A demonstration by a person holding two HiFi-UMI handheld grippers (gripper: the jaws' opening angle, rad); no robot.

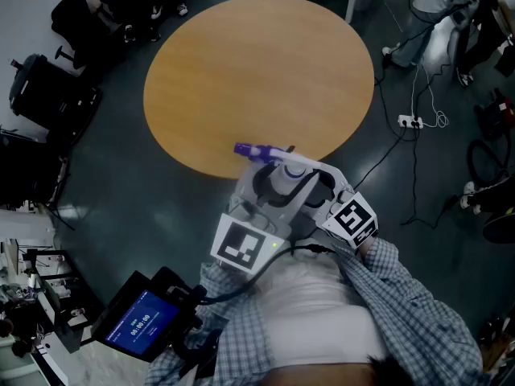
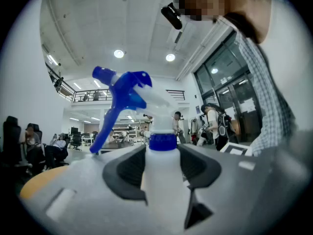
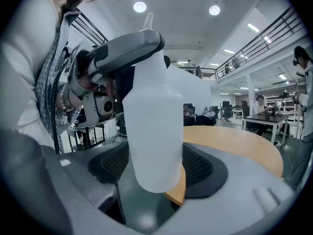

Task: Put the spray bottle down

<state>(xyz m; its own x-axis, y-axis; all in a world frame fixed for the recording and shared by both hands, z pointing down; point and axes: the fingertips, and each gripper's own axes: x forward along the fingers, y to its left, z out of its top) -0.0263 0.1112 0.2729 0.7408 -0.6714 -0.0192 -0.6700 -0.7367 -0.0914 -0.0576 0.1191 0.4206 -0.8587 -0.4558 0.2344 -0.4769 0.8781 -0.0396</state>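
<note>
A translucent white spray bottle (image 1: 283, 175) with a blue trigger head (image 2: 124, 89) hangs upright in the air, just off the near edge of the round wooden table (image 1: 257, 79). My left gripper (image 1: 269, 190) is shut on its neck, below the blue collar (image 2: 161, 142), with the pads (image 2: 129, 173) against both sides. My right gripper (image 1: 312, 182) comes in from the right and is shut on the bottle's body (image 3: 151, 121), its wide-set pads (image 3: 203, 168) touching both flanks. In the right gripper view the left gripper's jaw arches over the bottle's top. The bottle's base is clear of the table.
A device with a lit blue screen (image 1: 145, 324) sits at the lower left. Office chairs (image 1: 48, 95) stand on the dark floor to the left. A power strip with cables (image 1: 410, 121) lies on the right. People stand and sit in the background (image 3: 259, 104).
</note>
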